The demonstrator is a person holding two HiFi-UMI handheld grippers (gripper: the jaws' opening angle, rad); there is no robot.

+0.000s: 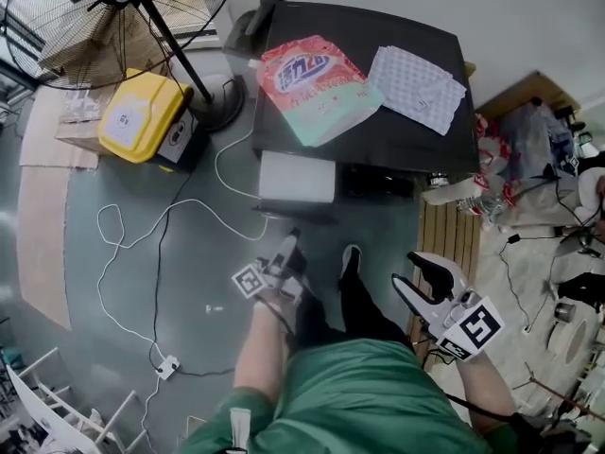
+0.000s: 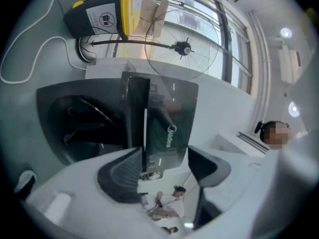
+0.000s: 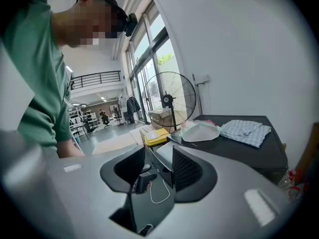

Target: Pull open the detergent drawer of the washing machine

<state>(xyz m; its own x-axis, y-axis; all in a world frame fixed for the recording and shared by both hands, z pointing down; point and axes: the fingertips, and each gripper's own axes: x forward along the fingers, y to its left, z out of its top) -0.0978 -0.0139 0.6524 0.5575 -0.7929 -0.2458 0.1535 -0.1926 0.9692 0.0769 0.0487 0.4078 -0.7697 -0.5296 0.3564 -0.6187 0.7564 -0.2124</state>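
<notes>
White-shelled left gripper (image 1: 286,252) with black pads sits low centre in the head view, jaws well apart and gripping nothing. It points straight up the frame at the pale grey, box-shaped detergent drawer (image 1: 296,177). That drawer juts from the left end of the black washing machine's (image 1: 406,145) front, near mid-frame. Its face runs side to side and its slide line runs down-frame toward the person. It looks already part-way out, I'd say. Over at lower right, the matching right gripper (image 1: 423,277) is spread too, empty, and clearly farther off. The left one has the short line in.
</notes>
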